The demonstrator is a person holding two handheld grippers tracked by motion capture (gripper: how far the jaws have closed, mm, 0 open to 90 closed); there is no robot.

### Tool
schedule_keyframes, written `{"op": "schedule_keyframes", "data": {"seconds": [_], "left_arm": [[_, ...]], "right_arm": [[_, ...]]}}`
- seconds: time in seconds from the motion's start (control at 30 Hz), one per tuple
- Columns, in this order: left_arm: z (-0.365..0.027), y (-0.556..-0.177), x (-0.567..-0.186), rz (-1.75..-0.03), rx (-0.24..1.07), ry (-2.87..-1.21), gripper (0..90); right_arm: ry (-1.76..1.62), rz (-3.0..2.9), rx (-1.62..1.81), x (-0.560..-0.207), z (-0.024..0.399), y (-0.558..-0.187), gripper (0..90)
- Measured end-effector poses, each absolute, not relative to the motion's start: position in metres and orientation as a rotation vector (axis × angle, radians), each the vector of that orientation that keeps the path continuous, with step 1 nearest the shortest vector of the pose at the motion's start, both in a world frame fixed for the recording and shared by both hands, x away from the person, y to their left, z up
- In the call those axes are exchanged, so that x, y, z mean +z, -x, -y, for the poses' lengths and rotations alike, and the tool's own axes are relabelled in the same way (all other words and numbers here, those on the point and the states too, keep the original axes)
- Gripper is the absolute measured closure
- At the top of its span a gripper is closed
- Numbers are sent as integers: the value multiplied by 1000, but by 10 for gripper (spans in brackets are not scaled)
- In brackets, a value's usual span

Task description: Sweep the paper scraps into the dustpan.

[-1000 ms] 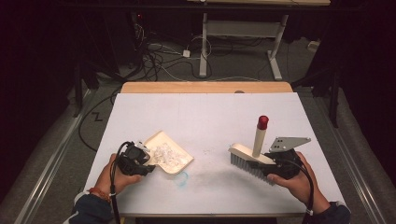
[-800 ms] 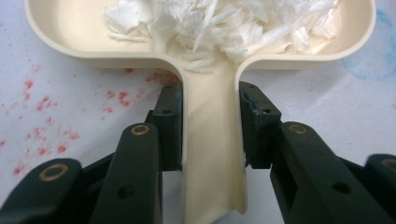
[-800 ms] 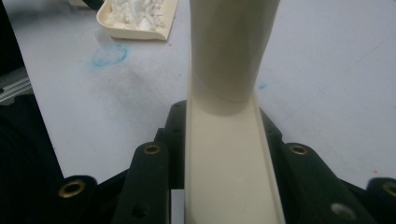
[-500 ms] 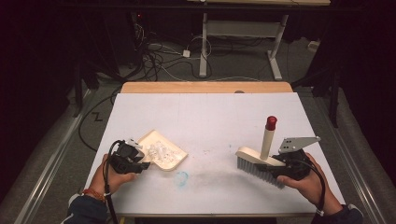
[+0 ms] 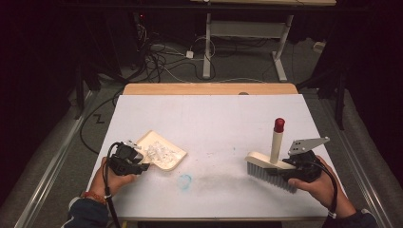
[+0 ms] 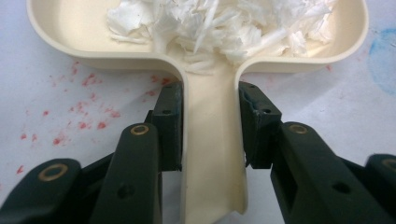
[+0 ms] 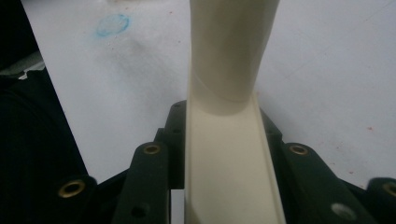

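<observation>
While the left gripper (image 6: 210, 121) clamps the dustpan (image 5: 161, 153) by its stiff handle at the table's (image 5: 209, 118) near left, the right gripper (image 5: 297, 167) grips the brush (image 5: 268, 166) at right; light, loose shreds (image 6: 219, 21) would likely spill if tilted.

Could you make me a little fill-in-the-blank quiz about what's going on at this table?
1. The left gripper is clamped on the dustpan's ____.
2. The dustpan holds a pile of ____ scraps.
3. The right gripper holds a cream ____ with grey bristles.
4. The tip of the brush's upright handle is coloured ____.

Missing words: handle; white; brush; red
</observation>
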State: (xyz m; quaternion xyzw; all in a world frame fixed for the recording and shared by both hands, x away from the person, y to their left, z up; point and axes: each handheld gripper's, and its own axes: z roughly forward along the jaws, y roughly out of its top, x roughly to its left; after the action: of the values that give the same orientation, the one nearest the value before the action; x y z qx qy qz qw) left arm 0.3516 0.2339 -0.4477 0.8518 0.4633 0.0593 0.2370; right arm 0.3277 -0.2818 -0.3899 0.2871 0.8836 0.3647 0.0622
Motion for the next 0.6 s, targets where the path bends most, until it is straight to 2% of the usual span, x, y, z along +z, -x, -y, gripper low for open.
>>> {"op": "schedule_keyframes", "data": {"seconds": [0.6], "left_arm": [[-254, -353, -450, -1423, 210, -2238, 624]], "right_arm": [[-851, -2766, 1030, -388, 296, -334, 676]]}}
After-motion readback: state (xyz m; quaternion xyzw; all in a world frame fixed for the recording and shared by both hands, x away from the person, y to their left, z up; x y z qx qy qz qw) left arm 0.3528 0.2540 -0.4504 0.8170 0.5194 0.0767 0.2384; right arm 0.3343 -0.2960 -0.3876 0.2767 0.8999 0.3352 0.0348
